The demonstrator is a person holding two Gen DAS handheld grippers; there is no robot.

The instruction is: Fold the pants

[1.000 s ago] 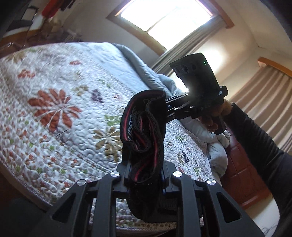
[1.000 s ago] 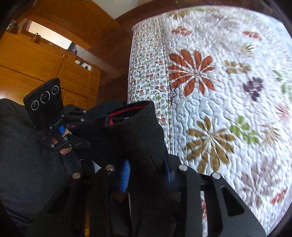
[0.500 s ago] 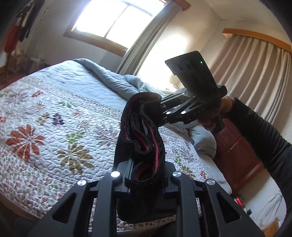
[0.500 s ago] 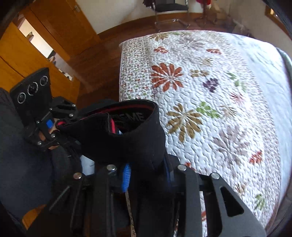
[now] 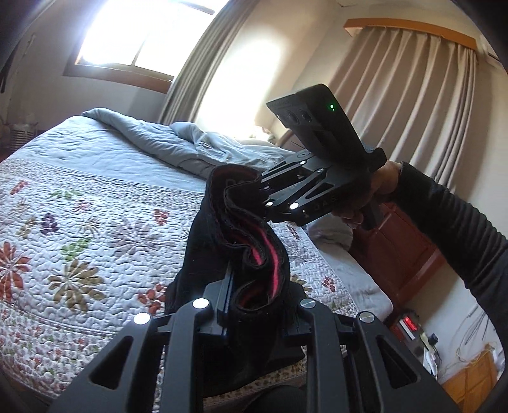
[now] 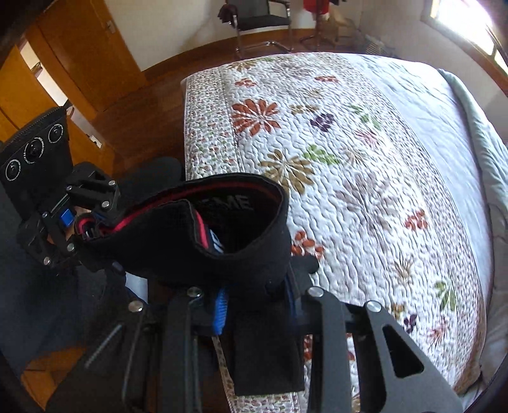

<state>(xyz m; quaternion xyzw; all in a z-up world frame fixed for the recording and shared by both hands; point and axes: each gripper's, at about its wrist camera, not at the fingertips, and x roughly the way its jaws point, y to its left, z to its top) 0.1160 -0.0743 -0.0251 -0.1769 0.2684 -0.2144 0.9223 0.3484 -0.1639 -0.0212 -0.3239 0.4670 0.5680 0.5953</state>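
Black pants [image 5: 222,254] with a red-lined waistband hang in the air over the near edge of the bed. My left gripper [image 5: 254,305] is shut on one end of the waistband. My right gripper [image 5: 263,190] is shut on the other end, just ahead and to the right. In the right wrist view the waistband [image 6: 222,228] sags open between my right gripper [image 6: 254,292] at the bottom and my left gripper [image 6: 92,222] at the left. The legs hang down out of sight.
The bed has a floral quilt [image 5: 79,222], also shown in the right wrist view [image 6: 365,178]. A grey duvet [image 5: 177,143] is bunched at the head. Curtains [image 5: 397,95], a wooden nightstand [image 5: 397,254], an orange wardrobe [image 6: 63,79] and a chair [image 6: 260,22] stand around.
Both grippers have risen and swung with the pants, so more of the bed and the room beyond shows. The waistband stays held between them.
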